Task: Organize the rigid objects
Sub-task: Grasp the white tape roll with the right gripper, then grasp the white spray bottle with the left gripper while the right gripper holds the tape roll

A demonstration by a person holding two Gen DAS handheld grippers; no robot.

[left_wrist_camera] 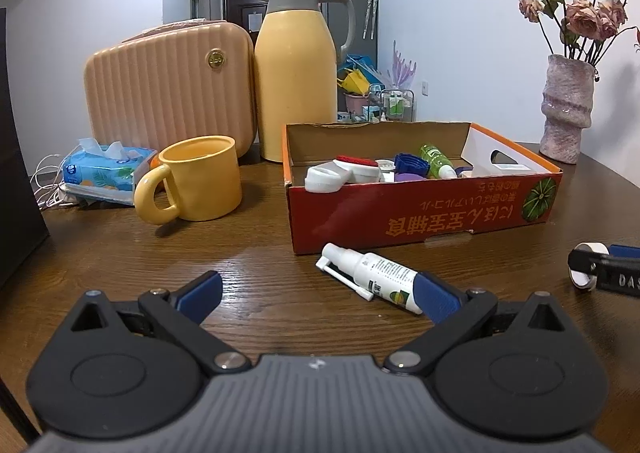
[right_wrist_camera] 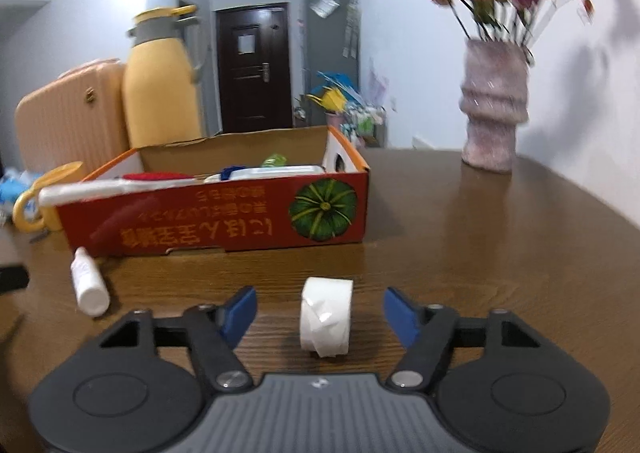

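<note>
Our right gripper [right_wrist_camera: 320, 311] stands wide open around the small white tape roll [right_wrist_camera: 326, 317], which sits on edge on the brown wooden table [right_wrist_camera: 480, 237], touching neither blue pad. If we close off-centre, we judge the roll could tip or roll away. Our left gripper [left_wrist_camera: 320, 293] is wide open too and empty, its right pad just beside the white plastic spray bottle [left_wrist_camera: 370, 271] lying before the red cardboard box [left_wrist_camera: 420, 213]; a careless move could nudge it.
</note>
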